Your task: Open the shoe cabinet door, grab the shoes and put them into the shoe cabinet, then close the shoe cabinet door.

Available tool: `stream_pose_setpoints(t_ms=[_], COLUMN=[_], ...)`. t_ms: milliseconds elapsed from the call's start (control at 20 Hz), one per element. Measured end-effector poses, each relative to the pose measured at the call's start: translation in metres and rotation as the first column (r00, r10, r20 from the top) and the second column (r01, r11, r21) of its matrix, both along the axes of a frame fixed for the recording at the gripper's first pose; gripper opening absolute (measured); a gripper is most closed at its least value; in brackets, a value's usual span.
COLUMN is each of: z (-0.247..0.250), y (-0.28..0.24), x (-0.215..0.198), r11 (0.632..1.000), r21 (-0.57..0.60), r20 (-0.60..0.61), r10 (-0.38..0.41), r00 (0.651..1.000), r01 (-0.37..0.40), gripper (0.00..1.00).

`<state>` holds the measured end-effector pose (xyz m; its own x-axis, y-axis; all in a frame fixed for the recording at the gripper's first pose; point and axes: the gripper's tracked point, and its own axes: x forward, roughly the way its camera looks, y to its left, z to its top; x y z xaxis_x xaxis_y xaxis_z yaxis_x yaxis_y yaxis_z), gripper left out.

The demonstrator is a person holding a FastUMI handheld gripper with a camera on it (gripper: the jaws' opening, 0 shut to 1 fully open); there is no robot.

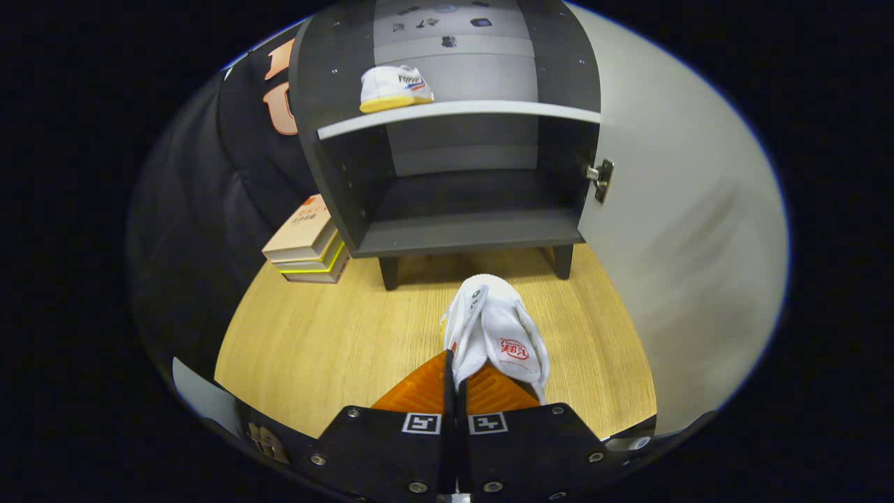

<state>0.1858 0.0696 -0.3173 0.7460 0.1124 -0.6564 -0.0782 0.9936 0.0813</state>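
Gripping shoe (497, 334) by thin upper, gripper (455, 381) fingers clamped; risks slipping free or snagging cabinet (447, 241) floor edge, beneath 1 shelved shoe (392, 88).

White shoe (499, 332) with red logo, dark grey cabinet (447, 140), pale wood-grain floor (328, 342), white yellow-soled shoe (393, 89)

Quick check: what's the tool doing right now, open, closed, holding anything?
Tool: closed on the white shoe, pinching its near edge, in front of the open cabinet.
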Motion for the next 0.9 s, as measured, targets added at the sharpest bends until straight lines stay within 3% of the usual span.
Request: stream_pose_setpoints(t_ms=[250,500,900], z=[0.092,0.174,0.216], y=[-0.002,-0.002,0.000], x=[0.034,0.083,0.177], r11=[0.999,0.999,0.997], r21=[-0.031,-0.042,-0.063], r20=[0.156,0.302,0.370], r10=[0.024,0.042,0.064], r00=[0.987,0.952,0.927], r01=[-0.020,-0.031,-0.043], gripper=[0.00,0.00,0.00])
